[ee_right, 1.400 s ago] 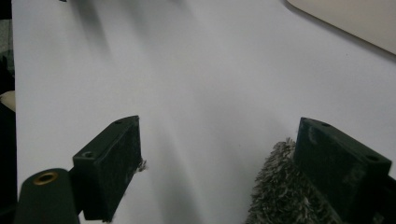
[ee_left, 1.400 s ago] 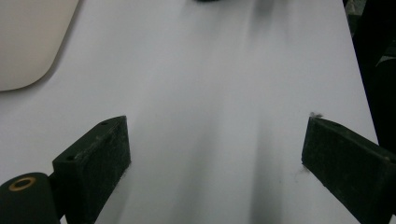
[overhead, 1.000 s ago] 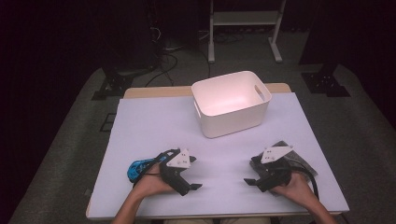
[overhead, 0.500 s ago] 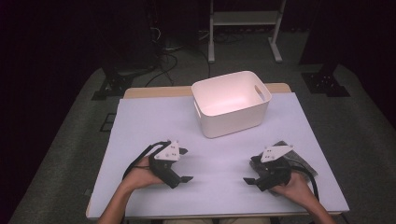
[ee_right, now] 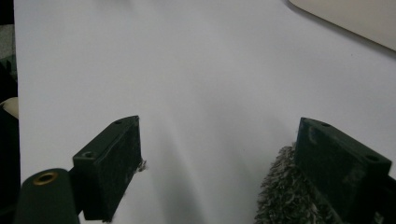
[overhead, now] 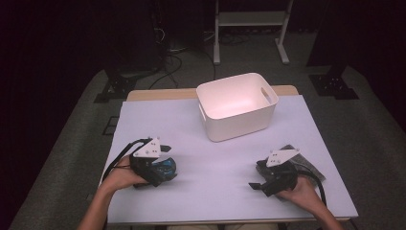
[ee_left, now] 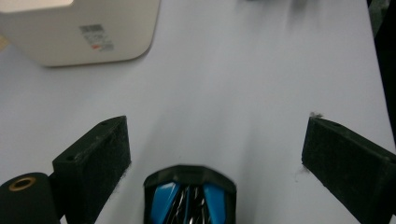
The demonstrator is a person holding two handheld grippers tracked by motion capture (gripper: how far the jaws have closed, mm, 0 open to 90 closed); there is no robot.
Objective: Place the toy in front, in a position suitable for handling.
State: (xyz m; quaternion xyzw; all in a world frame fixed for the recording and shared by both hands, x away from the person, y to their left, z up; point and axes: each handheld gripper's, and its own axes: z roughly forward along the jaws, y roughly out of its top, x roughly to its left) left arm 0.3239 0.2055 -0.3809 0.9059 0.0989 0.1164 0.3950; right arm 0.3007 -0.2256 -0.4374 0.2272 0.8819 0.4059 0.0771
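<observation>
Blue case coming between the left jaws, low in the frame

Left gripper (overhead: pixel 160 170) is now sitting over the blue case (ee_left: pixel 189 198) at the lower left of the high view, having swung back onto it from a half-second ago; its jaws are standing wide open with the case between them, untouched. Right gripper (overhead: pixel 268 182) is staying at the lower right, jaws open, a grey fuzzy cloth (ee_right: pixel 285 196) touching one. White bin (overhead: pixel 237 105) is waiting upper centre on the bench (overhead: pixel 158 120), so a grasp looks imminent.
</observation>
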